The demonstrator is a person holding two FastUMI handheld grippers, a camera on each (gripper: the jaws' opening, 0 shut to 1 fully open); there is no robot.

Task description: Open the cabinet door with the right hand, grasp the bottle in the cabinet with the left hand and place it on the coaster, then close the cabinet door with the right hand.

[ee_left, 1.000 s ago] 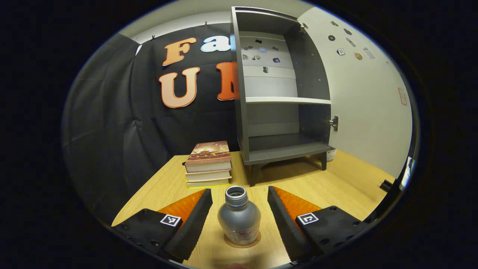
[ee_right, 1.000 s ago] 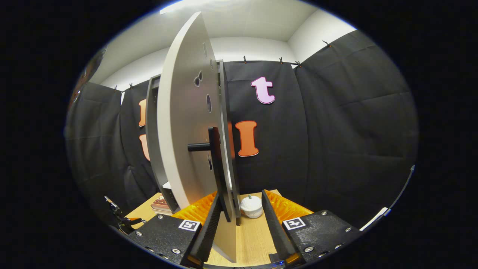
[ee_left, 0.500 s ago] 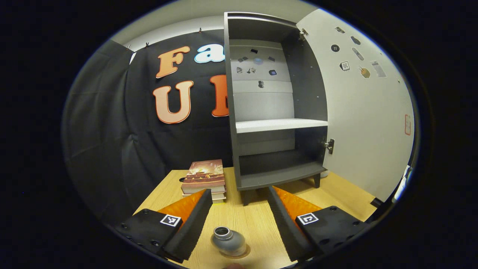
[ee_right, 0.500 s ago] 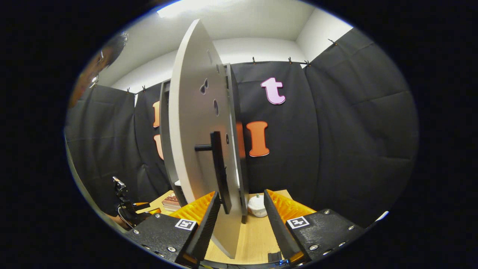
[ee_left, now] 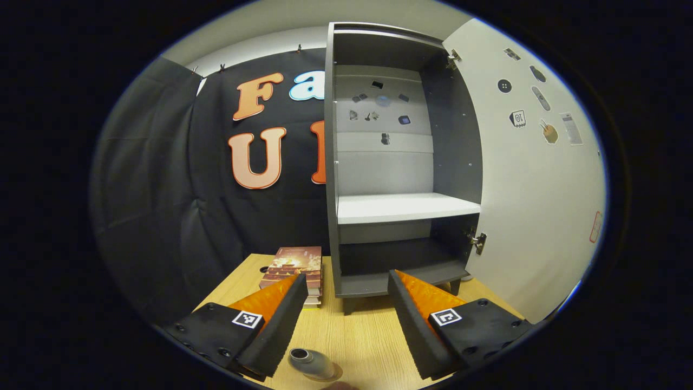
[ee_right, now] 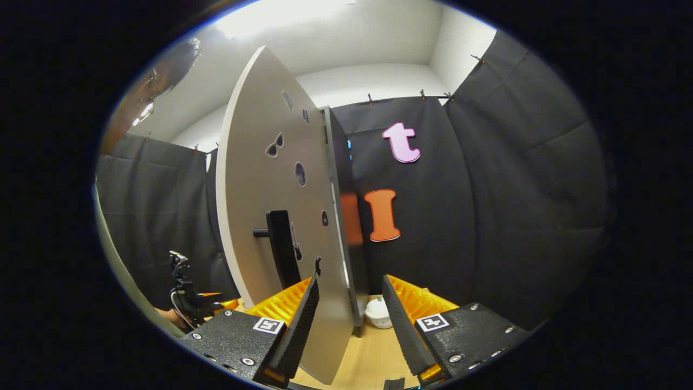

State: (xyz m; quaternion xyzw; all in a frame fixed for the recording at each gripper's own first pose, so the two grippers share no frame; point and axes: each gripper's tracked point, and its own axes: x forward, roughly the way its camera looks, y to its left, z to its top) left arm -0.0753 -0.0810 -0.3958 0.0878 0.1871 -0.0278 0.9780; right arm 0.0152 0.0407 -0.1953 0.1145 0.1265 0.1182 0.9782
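Both grippers (ee_left: 346, 314) (ee_right: 346, 319) are spread and empty; the bottle (ee_left: 311, 363) stands on the table, apparently on its coaster, while the stiff, light-looking door (ee_right: 281, 216) gapes, best pushed near its handle (ee_right: 281, 246).

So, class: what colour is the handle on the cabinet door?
Black: the handle stands out against the pale grey cabinet door, seen best in the right gripper view.

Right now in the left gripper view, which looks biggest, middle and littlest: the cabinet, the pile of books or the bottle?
1. Cabinet, by far the biggest.
2. Pile of books.
3. Bottle, the littlest, though it lies at the view's bottom edge, so part may be hidden.
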